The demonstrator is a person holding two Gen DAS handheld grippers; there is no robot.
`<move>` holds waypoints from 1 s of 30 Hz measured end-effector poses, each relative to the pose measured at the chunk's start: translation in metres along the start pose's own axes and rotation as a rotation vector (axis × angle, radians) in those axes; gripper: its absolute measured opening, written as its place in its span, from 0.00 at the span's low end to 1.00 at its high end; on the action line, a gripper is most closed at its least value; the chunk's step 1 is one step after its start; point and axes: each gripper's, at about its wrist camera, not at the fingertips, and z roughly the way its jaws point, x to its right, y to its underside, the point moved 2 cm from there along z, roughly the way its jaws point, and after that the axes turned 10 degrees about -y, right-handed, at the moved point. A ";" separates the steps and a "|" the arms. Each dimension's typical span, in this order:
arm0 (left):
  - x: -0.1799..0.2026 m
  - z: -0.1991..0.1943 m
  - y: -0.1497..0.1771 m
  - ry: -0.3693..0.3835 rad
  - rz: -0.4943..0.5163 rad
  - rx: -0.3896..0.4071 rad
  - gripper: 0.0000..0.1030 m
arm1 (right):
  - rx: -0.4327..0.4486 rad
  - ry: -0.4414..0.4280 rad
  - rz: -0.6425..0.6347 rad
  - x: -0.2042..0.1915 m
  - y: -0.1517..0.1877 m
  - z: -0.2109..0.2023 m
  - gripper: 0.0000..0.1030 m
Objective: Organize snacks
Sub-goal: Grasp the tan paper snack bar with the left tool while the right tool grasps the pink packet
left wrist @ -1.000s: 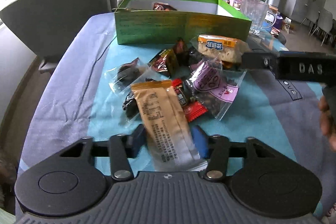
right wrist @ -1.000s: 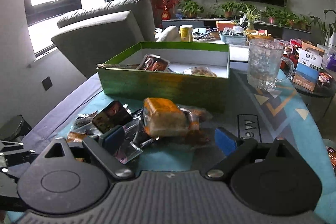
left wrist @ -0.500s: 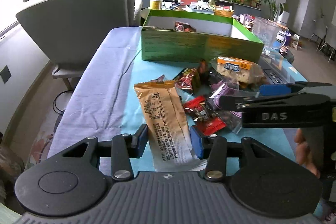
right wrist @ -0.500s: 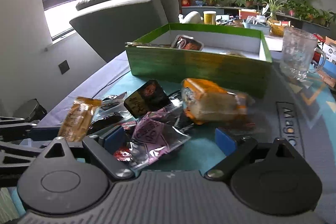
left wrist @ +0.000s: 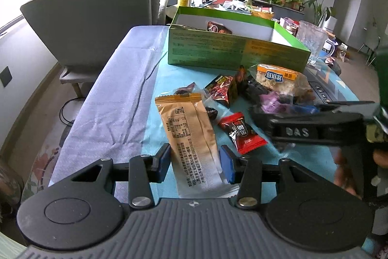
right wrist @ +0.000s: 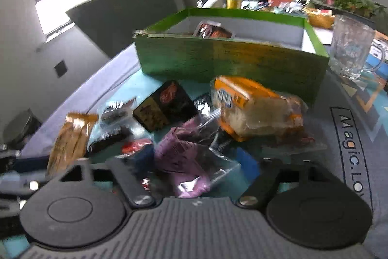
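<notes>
Left gripper point(left wrist: 195, 163): the blue pads sit against both long edges of a long tan foil snack packet with printed text point(left wrist: 191, 135), so it is clamped on that packet at its near end, with most of the packet's length projecting ahead of the fingers. To do this step well, keep the squeeze steady and light — foil of this kind will likely crumple or slide if the wrist rolls.

Right gripper point(right wrist: 195, 160): the fingers stand apart on either side of a crinkled purple-and-clear plastic snack bag point(right wrist: 186, 159), which lies between them. This view is blurred, so whether the pads press the bag cannot be told. The bag is loose and slippery-looking — the sound approach is probably to bring the pads in on its bulk, not its clear edge, before lifting.

Ahead of the right fingers lies an orange-labelled clear pack of pale cake point(right wrist: 252, 108), touching the purple bag's far side; left of it lies a black square sachet point(right wrist: 165, 108). Just right of the left fingers is a small red wrapped candy point(left wrist: 240, 134).

Beyond both piles stands the open green cardboard box with white interior point(left wrist: 232, 52), already holding a dark wrapper or two. That box appears to be the destination. Carry the tan packet over the near wall before letting go, clear of the right gripper crossing in front.
</notes>
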 end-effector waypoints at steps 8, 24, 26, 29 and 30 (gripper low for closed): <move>0.007 -0.005 -0.003 0.013 0.015 0.018 0.40 | 0.012 0.030 0.016 0.018 0.018 -0.028 0.60; 0.022 -0.015 -0.013 0.037 0.040 0.062 0.40 | 0.061 0.004 0.057 0.035 0.018 -0.052 0.52; 0.022 -0.014 -0.012 0.032 0.037 0.058 0.40 | 0.051 0.010 0.058 0.034 0.019 -0.051 0.58; 0.020 -0.014 -0.012 0.029 0.035 0.056 0.40 | 0.052 0.055 0.019 0.029 0.021 -0.050 0.58; 0.020 -0.015 -0.012 0.028 0.034 0.056 0.40 | 0.055 0.068 0.007 0.028 0.022 -0.051 0.58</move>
